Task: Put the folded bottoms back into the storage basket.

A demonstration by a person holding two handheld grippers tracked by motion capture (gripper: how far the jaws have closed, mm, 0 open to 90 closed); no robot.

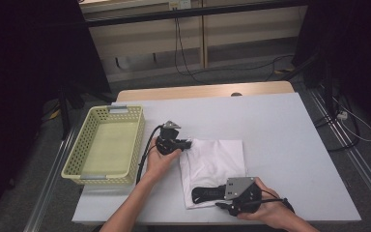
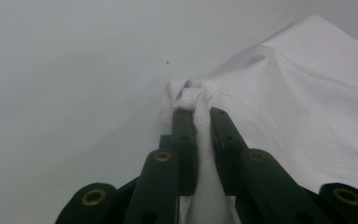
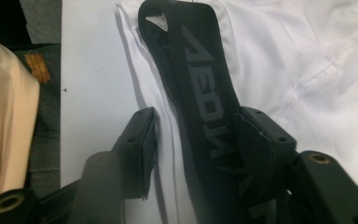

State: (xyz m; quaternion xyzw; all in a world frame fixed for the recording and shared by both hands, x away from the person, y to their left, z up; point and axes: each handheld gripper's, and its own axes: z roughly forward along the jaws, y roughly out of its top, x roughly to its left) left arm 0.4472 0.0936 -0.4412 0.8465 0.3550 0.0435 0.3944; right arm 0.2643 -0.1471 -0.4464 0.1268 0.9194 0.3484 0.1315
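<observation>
A white garment (image 1: 217, 157) with a black lettered waistband (image 1: 205, 193) lies folded on the white table (image 1: 280, 145). My left gripper (image 1: 186, 143) is at the garment's far left corner. In the left gripper view its jaws (image 2: 199, 114) are shut on a bunched white fold of the garment (image 2: 303, 93). My right gripper (image 1: 220, 197) is at the near edge, pointing left. In the right gripper view the jaws (image 3: 198, 121) stand open on either side of the waistband (image 3: 205, 84), with a gap at the left jaw.
An empty pale yellow perforated basket (image 1: 136, 145) stands on the table's left side, close to the left hand. Bare table stretches to the right and behind the garment. Cables lie on the floor beyond the table.
</observation>
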